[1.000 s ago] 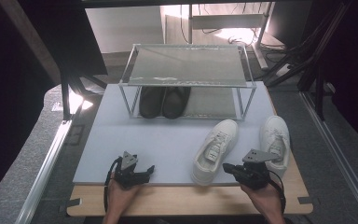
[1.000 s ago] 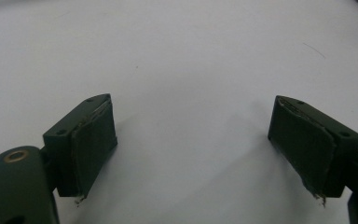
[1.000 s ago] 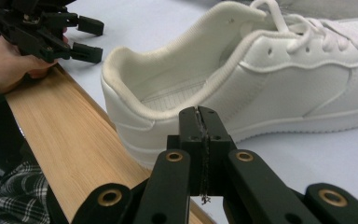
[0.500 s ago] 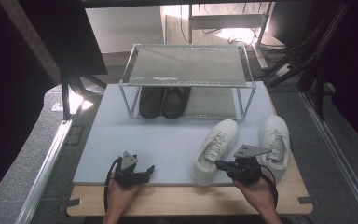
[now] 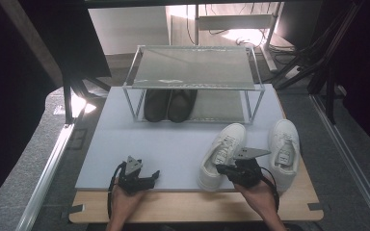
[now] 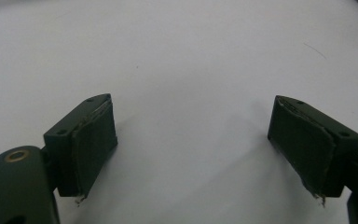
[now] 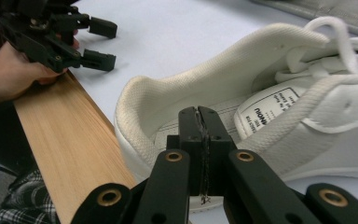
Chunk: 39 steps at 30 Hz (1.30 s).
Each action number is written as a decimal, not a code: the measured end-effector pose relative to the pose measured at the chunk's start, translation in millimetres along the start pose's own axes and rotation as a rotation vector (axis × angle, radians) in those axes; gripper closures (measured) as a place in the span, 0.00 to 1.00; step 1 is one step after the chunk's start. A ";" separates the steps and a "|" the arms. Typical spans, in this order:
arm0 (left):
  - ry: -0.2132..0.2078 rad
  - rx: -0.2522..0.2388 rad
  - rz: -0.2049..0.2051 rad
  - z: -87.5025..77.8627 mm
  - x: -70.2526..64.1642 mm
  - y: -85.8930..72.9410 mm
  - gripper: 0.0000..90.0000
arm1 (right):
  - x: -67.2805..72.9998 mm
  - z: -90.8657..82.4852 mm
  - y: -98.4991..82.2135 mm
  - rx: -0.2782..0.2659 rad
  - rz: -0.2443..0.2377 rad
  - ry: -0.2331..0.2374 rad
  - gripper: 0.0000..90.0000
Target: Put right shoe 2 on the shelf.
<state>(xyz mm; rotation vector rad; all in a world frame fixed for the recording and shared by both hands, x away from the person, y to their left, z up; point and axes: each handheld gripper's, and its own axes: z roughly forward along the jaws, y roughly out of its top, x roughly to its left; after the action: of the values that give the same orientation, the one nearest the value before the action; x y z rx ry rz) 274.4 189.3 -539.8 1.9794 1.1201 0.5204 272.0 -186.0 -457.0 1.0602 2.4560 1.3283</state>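
Our right gripper (image 7: 200, 116): jaws pressed flat together, nothing between them. The tips sit at the heel opening of the left white sneaker (image 7: 261, 98), pointing into the mouth of the shoe; we can't tell whether they touch the collar. In the high view the right gripper (image 5: 227, 169) sits at the near end of that sneaker (image 5: 221, 151), right hand (image 5: 259, 195) behind it over the wooden board (image 5: 192, 209).

Our left gripper (image 6: 193, 140): jaws wide apart, nothing between them, only bare white mat (image 6: 182, 56) below. In the high view the left gripper (image 5: 150, 177) rests at the near edge of the mat (image 5: 173, 144), left hand (image 5: 125, 202) on the board. It also shows in the right gripper view (image 7: 91, 44), far left, jaws apart, on the mat edge.

Task items: 2 white sneakers at the near right of the mat, toes pointing far. The left one is angled, toe leaning right. The right white sneaker (image 5: 284, 149) lies just beside it, roughly straight, its near end over the board.

Further out: wire shelf (image 5: 192, 67) at the far side of the mat, top shelf bare. 2 dark shoes (image 5: 168, 103) stand side by side under it, toward the left.
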 end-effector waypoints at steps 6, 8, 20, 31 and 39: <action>0.000 0.000 0.000 0.0 0.0 0.0 0.16 | -1.8 5.2 -2.1 0.001 0.004 0.002 1.00; 0.000 0.000 0.000 0.0 0.0 0.0 0.16 | -1.7 5.2 -2.5 0.003 0.000 -0.003 1.00; 0.000 -0.001 0.000 0.0 0.0 0.0 0.16 | -3.4 3.8 -4.1 0.007 -0.002 0.001 1.00; 0.000 -0.001 -0.001 0.0 0.0 0.0 0.16 | -6.9 -3.8 -8.8 0.009 0.002 -0.004 1.00; 0.000 0.000 0.000 0.0 0.0 0.0 0.16 | -11.9 -11.3 -13.2 0.010 0.005 -0.003 1.00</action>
<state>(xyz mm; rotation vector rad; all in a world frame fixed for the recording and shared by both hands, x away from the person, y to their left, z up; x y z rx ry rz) 274.4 189.3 -539.8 1.9788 1.1200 0.5201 269.1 -206.0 -462.8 1.0709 2.4615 1.3165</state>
